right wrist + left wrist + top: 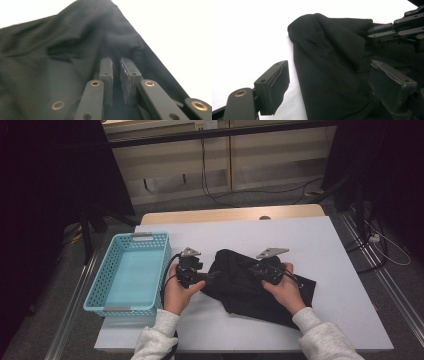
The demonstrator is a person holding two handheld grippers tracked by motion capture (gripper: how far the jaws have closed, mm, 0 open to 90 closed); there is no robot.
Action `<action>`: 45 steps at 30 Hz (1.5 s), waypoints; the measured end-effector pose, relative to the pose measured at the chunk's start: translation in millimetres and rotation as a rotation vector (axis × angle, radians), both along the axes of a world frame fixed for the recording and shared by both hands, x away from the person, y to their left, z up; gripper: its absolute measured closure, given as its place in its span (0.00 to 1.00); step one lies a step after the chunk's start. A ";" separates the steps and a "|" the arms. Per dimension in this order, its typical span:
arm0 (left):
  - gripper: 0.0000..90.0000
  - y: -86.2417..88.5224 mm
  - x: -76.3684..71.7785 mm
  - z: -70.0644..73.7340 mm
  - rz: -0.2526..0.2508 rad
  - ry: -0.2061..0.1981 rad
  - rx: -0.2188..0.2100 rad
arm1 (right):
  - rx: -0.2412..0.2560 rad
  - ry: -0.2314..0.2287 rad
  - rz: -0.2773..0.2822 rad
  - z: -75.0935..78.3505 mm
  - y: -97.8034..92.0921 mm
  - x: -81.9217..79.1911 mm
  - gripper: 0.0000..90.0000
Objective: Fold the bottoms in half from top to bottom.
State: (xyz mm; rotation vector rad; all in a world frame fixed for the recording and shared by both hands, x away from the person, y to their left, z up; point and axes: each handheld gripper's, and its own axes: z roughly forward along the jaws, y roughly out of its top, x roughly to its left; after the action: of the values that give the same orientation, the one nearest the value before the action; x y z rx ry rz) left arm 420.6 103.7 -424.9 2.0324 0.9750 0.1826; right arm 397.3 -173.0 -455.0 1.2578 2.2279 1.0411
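A crumpled black cloth lies on the white table, a little right of centre. My left gripper is at the cloth's left edge. In the left gripper view it stands open, its jaws wide apart on either side of the cloth, one pad over bare table. My right gripper is over the middle of the cloth. In the right gripper view its jaws are drawn close together on a raised fold of the cloth. That gripper also appears at the top right of the left gripper view.
A light blue plastic basket with nothing in it stands at the table's left edge, close to my left hand. Bare white table lies behind and to the right of the cloth. Cables run across the floor beyond the table.
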 end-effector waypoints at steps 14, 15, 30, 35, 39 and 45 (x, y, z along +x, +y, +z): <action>0.19 0.8 -0.2 0.7 0.000 -0.001 0.004 | -0.002 -0.004 0.168 2.4 32.6 -16.0 0.44; 0.19 0.9 -0.3 0.5 0.002 -0.002 0.006 | -0.003 0.003 0.171 0.2 35.0 -15.3 0.44; 0.19 2.3 1.5 -2.0 0.002 -0.004 0.019 | 0.070 0.029 0.010 2.1 2.8 -0.8 0.90; 0.19 1.6 2.0 -3.3 0.001 0.003 0.021 | 0.073 0.009 -0.052 5.2 -13.7 -1.3 0.82; 0.19 2.4 1.7 -1.9 -0.001 -0.005 0.027 | 0.071 0.011 -0.044 7.1 -19.2 -7.4 0.74; 0.19 4.3 1.7 -0.8 0.007 -0.009 0.028 | 0.071 0.021 -0.001 7.0 -21.7 -25.2 0.61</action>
State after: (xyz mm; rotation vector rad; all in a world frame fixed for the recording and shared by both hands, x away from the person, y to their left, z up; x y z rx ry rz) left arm 422.4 107.9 -425.7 2.0518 0.9791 0.2101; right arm 372.1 -194.6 -448.0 1.3051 2.2236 1.1203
